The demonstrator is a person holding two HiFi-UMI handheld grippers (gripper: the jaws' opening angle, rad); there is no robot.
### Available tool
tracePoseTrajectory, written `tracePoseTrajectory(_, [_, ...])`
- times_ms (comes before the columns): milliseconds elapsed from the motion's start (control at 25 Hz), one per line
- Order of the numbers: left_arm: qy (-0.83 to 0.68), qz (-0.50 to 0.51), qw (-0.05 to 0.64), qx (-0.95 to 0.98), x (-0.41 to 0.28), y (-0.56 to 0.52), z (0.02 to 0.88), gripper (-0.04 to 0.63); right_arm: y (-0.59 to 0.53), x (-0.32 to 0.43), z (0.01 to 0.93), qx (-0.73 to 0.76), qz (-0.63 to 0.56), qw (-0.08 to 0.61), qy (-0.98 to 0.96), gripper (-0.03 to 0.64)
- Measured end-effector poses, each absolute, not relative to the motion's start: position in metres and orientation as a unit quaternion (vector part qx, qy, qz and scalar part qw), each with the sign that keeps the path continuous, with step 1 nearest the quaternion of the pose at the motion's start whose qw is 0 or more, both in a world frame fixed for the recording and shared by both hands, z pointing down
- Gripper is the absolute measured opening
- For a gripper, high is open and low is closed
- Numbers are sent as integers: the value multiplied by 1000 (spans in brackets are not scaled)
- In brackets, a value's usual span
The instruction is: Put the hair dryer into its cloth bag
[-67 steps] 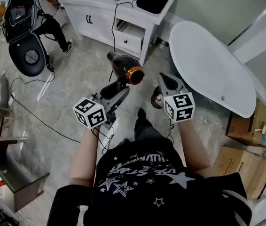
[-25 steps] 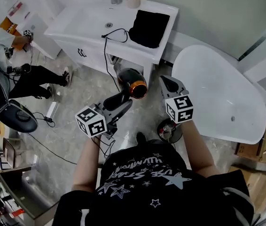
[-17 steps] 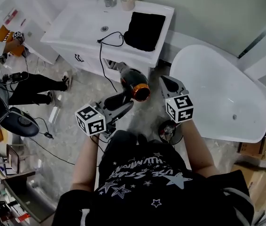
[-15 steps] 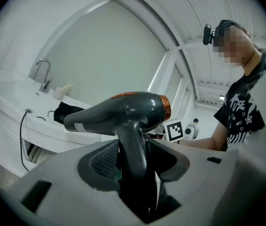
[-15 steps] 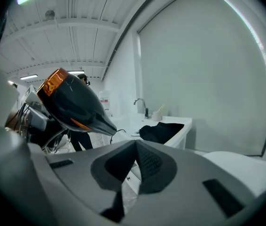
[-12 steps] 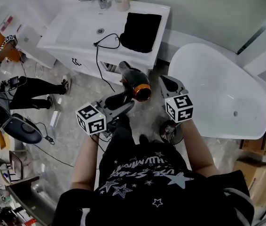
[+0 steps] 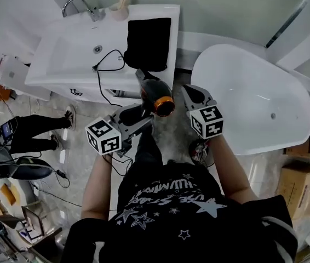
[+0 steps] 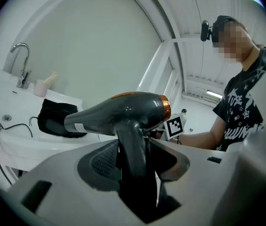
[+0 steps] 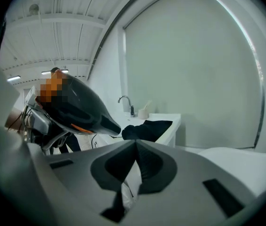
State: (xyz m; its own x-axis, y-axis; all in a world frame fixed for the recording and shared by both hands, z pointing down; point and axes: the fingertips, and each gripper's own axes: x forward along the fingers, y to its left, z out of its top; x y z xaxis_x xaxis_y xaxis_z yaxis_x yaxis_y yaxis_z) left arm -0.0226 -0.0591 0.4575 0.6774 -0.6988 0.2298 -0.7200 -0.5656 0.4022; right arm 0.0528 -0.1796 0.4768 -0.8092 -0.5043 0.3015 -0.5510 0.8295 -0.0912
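Head view from above: the cloth bag (image 7: 148, 44), black and lying flat, rests on the white worktop (image 7: 62, 53) just beside the sink basin, and everything else is placed from it. The hair dryer (image 7: 154, 92) hangs in the air short of the bag, off the worktop's front edge. Its long axis runs toward the bag, with the nozzle nearer and the orange-ringed rear facing away toward the person. The left hand-held gripper (image 7: 135, 115) carries it from below and farther from the bag. The right hand-held gripper (image 7: 192, 93) sits beside the dryer at about the same remove from the bag, so neither hand is clearly nearer. The left gripper view adds what the head view hides: the jaws are clamped on the dryer's handle, with the barrel crosswise above them and the bag (image 8: 58, 119) beyond its nozzle. The right gripper view shows its own jaws closed together on nothing and aimed at the bag (image 9: 147, 128). No view reveals which side the bag's mouth lies on.
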Motion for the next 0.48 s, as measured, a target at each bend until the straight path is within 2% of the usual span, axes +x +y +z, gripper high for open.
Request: tracePoseTrajectory(480, [-289,97,275,912,-94,-109,487,209,-248,-12,500,313,58,217,-923,6])
